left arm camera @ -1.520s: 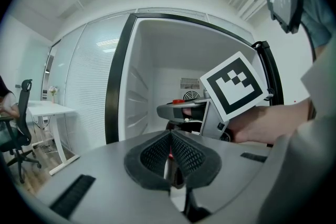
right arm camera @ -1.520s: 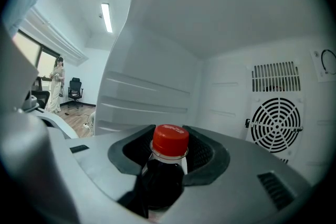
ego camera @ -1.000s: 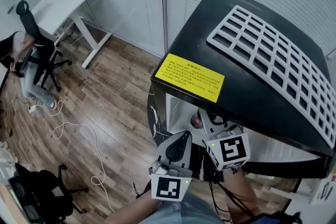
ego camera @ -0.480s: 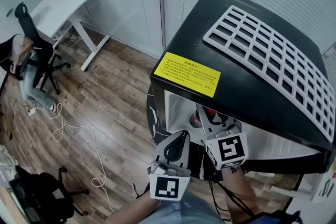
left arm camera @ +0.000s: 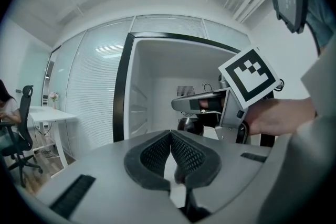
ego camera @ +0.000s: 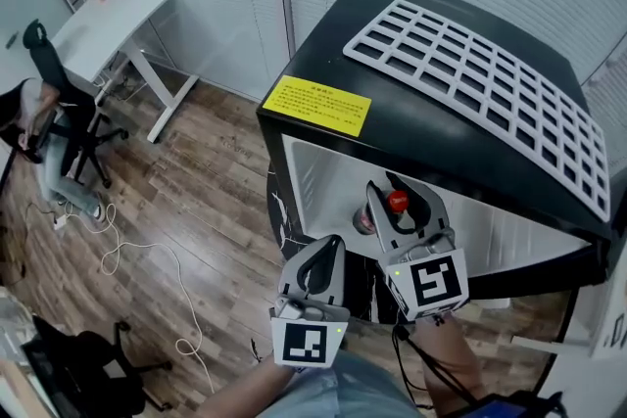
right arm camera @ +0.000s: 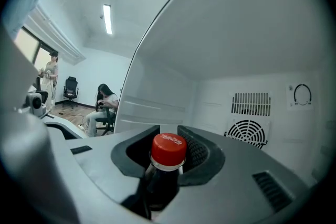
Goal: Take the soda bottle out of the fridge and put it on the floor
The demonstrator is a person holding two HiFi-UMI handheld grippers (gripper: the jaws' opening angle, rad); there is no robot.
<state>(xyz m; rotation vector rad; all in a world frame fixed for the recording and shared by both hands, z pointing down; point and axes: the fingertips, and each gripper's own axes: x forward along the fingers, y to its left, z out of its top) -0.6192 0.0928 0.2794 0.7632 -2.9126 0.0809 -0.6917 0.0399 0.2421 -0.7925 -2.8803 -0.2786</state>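
Right gripper [ego camera: 399, 212] clamped on bottle [right arm camera: 167, 155] by the neck so I can carry it upright out of fridge [ego camera: 318, 173]; my left gripper [left arm camera: 171, 150] closed, empty.

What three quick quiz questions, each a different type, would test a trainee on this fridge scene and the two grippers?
1. True or false: the left gripper has its jaws together with nothing between them.
2. Multiple choice: where does the right gripper grip the soda bottle?
A. At the neck, by the red cap
B. At the base
C. Round the middle of the body
3. Short answer: what lies on top of the black fridge?

Key
1. True.
2. A.
3. A white grid rack.
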